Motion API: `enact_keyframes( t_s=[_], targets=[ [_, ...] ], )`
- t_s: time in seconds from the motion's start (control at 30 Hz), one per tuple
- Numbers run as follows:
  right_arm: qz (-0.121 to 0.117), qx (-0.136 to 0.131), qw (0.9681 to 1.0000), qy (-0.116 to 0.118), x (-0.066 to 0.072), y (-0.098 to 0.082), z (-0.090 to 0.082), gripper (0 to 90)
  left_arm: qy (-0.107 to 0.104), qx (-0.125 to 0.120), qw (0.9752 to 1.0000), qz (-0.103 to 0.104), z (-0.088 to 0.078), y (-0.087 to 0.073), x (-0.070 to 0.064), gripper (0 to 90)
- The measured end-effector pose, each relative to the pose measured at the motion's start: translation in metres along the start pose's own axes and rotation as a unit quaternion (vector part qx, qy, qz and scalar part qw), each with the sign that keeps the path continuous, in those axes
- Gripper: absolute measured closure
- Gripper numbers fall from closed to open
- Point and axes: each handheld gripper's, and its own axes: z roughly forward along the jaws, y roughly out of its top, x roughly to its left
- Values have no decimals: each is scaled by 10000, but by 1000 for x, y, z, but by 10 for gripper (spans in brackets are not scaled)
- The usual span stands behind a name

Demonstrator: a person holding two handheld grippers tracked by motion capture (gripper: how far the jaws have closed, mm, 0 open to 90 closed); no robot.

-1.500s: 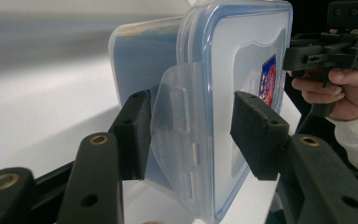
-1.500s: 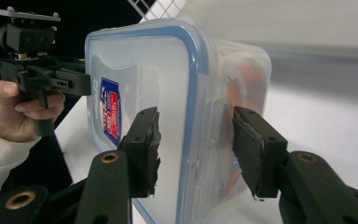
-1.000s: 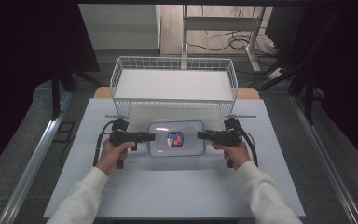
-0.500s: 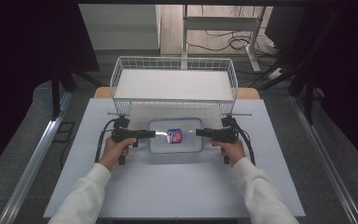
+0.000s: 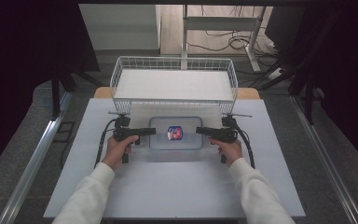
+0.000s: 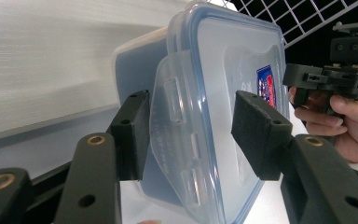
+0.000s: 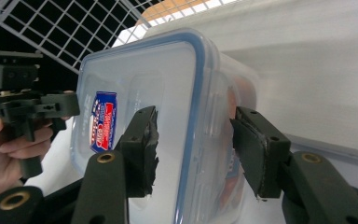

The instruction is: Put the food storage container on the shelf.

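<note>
A clear plastic container (image 5: 186, 140) with a blue-sealed lid and a red-and-blue sticker (image 5: 174, 133) lies flat on the white table (image 5: 177, 186). My left gripper (image 5: 154, 131) is at its left end. In the left gripper view my left gripper (image 6: 191, 135) straddles the lid's latch flap (image 6: 177, 116); its jaws have just been opening a little, and one pad stands clear of the lid. My right gripper (image 5: 196, 130) is at the right end. In the right gripper view my right gripper (image 7: 193, 144) stands open astride the lid rim (image 7: 196, 93).
A white wire basket (image 5: 121, 100) stands right behind the container at the table's far side. Each gripper's cable (image 5: 103, 140) trails back along the table. A person's hands and white sleeves (image 5: 256, 191) come in from the near edge.
The right gripper has shifted a little inward and toward the basket. The container now sits slightly farther back and looks smaller than a second ago. The left gripper has stayed in place.
</note>
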Motion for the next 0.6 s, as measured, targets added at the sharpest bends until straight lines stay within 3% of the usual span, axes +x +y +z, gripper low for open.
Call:
enact_keyframes(
  t_s=[0.1, 0.2, 0.27, 0.3, 0.33, 0.37, 0.4, 0.43, 0.47, 0.5, 0.53, 0.57, 0.6],
  targets=[
    [-34, -42, 9998, -183, 2, -1, 2, 538, 115, -1, 9999, -64, 2, 0, 1, 464],
    [-82, -92, 9995, -304, 5, -2, 3, 523, 185, -68, 9998, -57, 3, -1, 1, 447],
    [-241, -170, 9982, -516, 10, -4, 2, 488, 236, -201, 9995, -83, 1, 1, -1, 357],
    [-241, -170, 9982, -516, 10, -4, 2, 488, 236, -201, 9995, -83, 1, 1, -1, 344],
    [-355, -221, 9973, -607, 14, -4, -3, 467, 369, -273, 9989, -20, -3, 1, -4, 326],
    [-355, -221, 9973, -607, 14, -4, -3, 467, 369, -273, 9989, -20, -3, 1, -4, 315],
    [-497, -263, 9964, -632, 17, -4, -8, 454, 504, -269, 9983, 129, -9, -1, -9, 305],
    [-497, -263, 9964, -632, 17, -4, -8, 454, 504, -269, 9983, 129, -9, -1, -9, 301],
    [-735, -251, 9949, -645, 23, -4, -14, 446, 559, -266, 9979, 194, -12, -2, -12, 298],
    [-735, -251, 9949, -645, 23, -4, -14, 446, 623, -197, 9973, 329, -15, -4, -14, 298],
    [-1107, -164, 9914, -677, 30, -6, -21, 444, 671, -168, 9964, 486, -22, -9, -21, 297],
    [-1107, -164, 9914, -677, 30, -6, -21, 444, 671, -168, 9964, 486, -22, -9, -21, 295],
    [-1338, -93, 9883, -731, 35, -8, -24, 445, 675, -155, 9962, 528, -25, -14, -26, 295]
  ],
)
